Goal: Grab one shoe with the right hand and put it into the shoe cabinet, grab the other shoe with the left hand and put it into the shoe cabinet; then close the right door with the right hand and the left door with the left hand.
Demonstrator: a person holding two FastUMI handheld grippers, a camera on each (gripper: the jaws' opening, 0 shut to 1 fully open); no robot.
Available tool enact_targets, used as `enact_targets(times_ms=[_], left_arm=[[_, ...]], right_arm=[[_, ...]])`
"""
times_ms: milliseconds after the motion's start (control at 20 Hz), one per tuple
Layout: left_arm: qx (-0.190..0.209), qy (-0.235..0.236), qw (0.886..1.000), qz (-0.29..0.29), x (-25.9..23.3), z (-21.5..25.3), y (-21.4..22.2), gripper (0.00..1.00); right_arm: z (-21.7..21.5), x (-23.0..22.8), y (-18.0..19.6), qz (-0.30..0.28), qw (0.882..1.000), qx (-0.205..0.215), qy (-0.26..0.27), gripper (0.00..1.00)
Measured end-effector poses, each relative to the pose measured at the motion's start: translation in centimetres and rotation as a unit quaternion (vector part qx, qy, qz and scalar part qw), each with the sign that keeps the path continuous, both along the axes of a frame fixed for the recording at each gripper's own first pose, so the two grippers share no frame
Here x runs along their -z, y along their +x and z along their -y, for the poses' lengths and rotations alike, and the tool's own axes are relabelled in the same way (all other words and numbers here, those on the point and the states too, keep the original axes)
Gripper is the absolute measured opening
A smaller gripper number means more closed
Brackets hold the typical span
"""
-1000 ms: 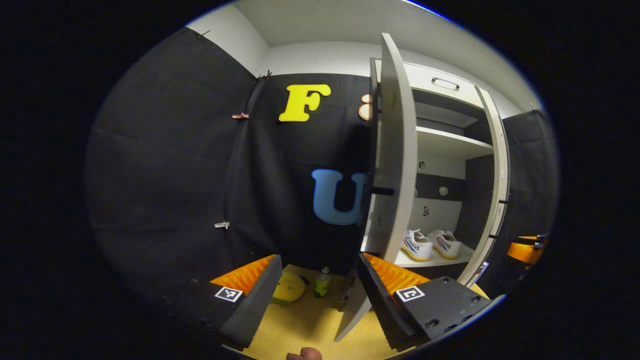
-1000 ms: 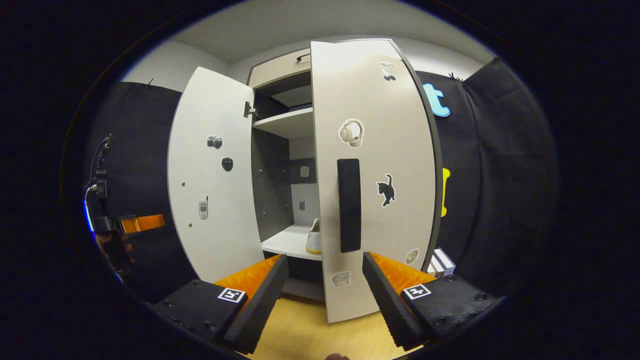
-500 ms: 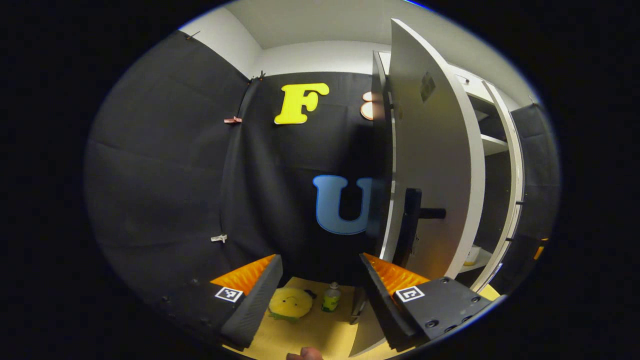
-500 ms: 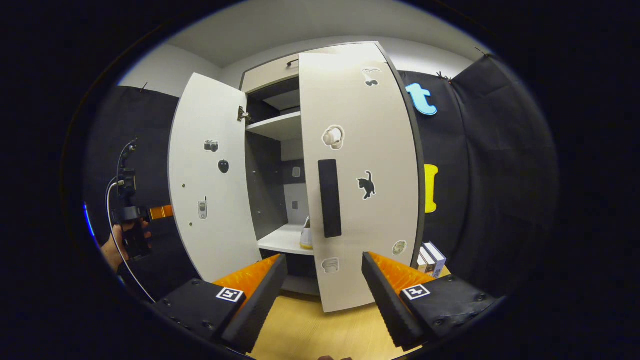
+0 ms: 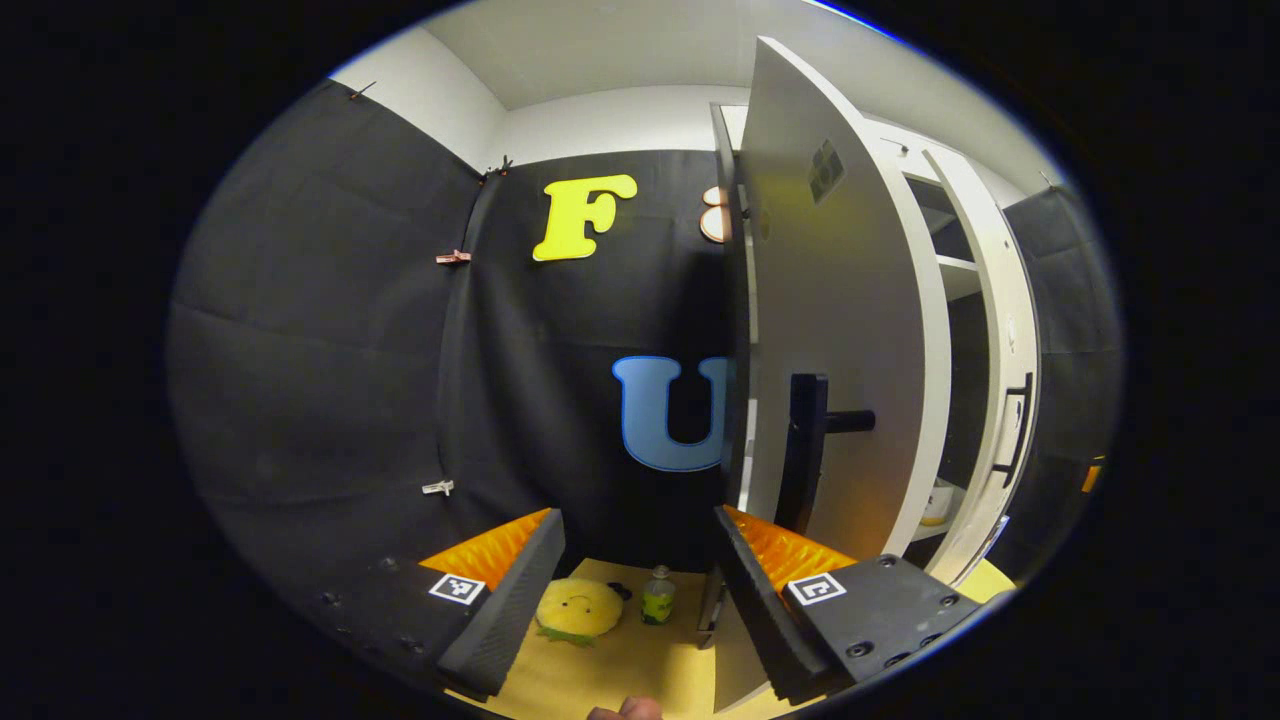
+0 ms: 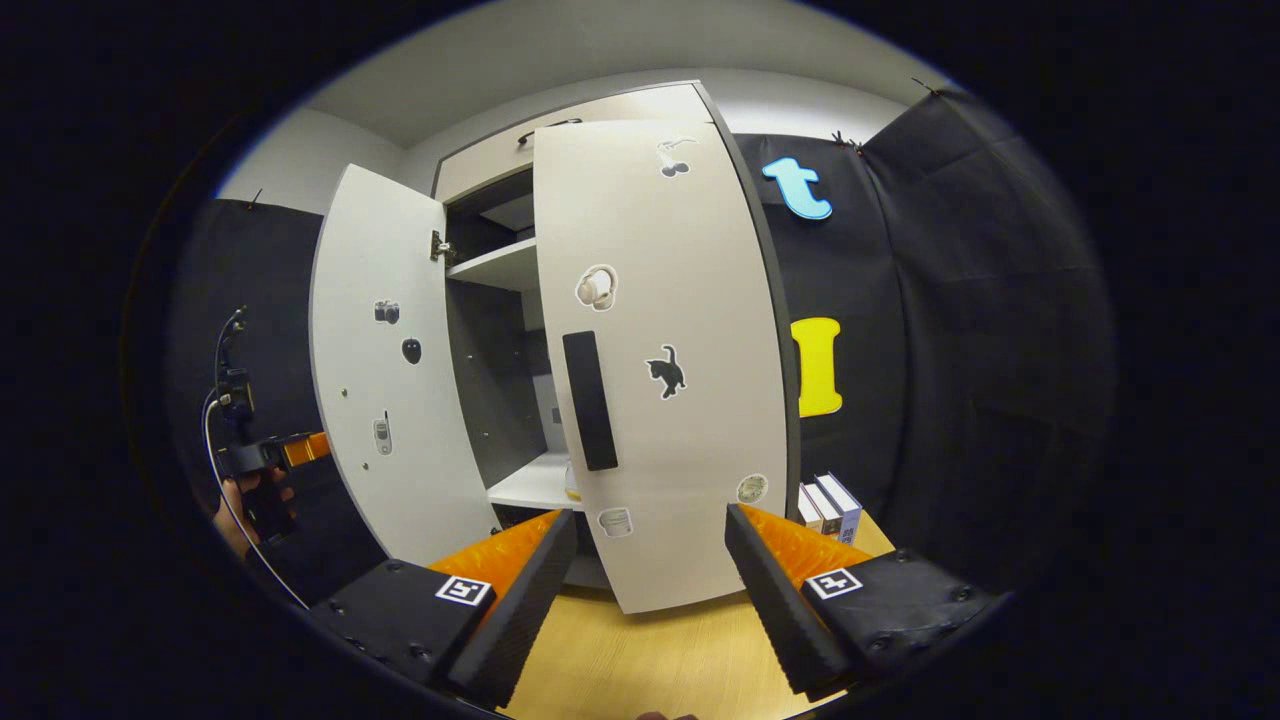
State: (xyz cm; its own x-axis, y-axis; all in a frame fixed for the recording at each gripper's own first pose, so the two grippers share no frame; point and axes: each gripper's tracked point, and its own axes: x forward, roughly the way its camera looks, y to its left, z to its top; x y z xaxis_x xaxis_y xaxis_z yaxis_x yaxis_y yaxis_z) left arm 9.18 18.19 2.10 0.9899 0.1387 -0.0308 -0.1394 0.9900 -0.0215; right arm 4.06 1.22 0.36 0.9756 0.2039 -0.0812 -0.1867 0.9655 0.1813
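Note:
The white shoe cabinet's right door point(image 6: 690, 330) stands nearly shut, its black handle point(image 6: 590, 400) facing me. My right gripper point(image 6: 645, 600) is open just in front of that door's lower edge, holding nothing. The left door point(image 6: 385, 370) hangs wide open; behind the gap, a sliver of a white shoe point(image 6: 572, 490) rests on the lower shelf point(image 6: 525, 487). My left gripper point(image 5: 635, 600) is open and empty beside the left door's outer face point(image 5: 840, 330), close to its black handle point(image 5: 805, 450). A bit of shoe point(image 5: 938, 500) peeks past that door.
A yellow plush toy point(image 5: 578, 608) and a small bottle point(image 5: 656, 595) lie on the wooden floor left of the cabinet. Several books point(image 6: 830, 505) stand at its right foot. A hand holds the other gripper point(image 6: 262, 460) far left in the right gripper view.
The right door has swung further toward shut. My left gripper has come round to the outer side of the left door, so the shoes are now mostly hidden from it.

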Motion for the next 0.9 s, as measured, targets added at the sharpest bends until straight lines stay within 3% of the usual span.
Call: enact_targets(times_ms=[350,650,900], left_arm=[[0.051,-0.035,0.998,0.000,0.3,7.6,1.2,0.91],[0.106,-0.058,0.993,-0.002,0.1,16.8,3.2,0.95],[0.124,-0.023,0.992,0.018,-1.3,20.2,0.9,0.92]], right_arm=[[3.3,-0.4,-0.1,0.005,1.000,0.018,0.001,0.98],[5.4,-0.5,-0.6,0.007,1.000,0.024,0.003,0.98],[6.7,-0.9,-0.6,0.018,0.999,0.035,-0.008,0.98]])
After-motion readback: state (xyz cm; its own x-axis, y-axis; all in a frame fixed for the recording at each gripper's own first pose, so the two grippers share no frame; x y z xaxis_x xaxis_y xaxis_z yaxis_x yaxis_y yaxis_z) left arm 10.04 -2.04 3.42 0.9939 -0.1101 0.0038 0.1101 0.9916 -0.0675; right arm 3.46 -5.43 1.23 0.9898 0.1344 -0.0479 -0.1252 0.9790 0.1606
